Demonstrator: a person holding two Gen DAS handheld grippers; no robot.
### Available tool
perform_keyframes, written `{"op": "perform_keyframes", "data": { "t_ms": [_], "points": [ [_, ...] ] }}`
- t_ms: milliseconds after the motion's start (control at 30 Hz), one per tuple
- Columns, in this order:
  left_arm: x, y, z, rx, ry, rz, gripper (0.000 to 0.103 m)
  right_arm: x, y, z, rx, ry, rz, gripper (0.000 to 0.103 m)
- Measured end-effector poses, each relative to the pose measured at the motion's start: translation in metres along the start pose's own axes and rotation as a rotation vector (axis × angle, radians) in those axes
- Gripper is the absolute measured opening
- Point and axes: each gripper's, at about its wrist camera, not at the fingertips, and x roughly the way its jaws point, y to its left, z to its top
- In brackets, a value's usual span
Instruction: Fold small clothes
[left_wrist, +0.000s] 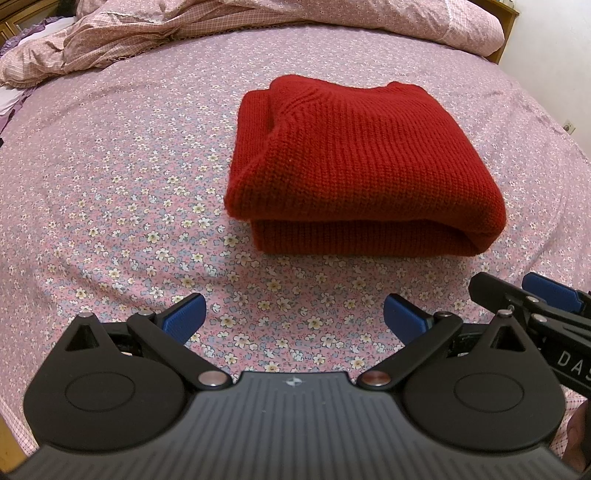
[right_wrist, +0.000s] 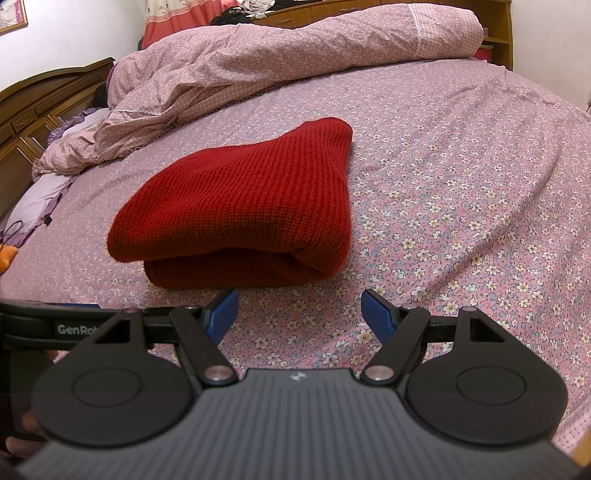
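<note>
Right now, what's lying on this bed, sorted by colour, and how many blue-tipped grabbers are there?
Red: 1, the folded red sweater
Pink floral: 1, the bunched quilt
Lilac: 1, the pillow
Blue-tipped: 2, the left gripper and right gripper, both open and empty
Total: 5

You have even, warm indoor light in both views, moderately bright, with no harsh glare. A soft shadow sits under the near edge of the red sweater (left_wrist: 354, 158) on the floral sheet (left_wrist: 129, 206). Fisheye distortion bows the bed's far edge and the corners. Your gripper housings at the bottom read slightly soft; the knit texture stays sharp.
</note>
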Motion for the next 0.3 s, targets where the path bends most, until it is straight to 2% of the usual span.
{"op": "perform_keyframes", "data": {
  "t_ms": [300],
  "points": [
    [-0.0015, -0.0024, -0.0011, 0.006, -0.006, 0.002, 0.103, -0.0001, 0.0002, 0.0, 0.001, 0.0, 0.0, 0.075]
  ]
}}
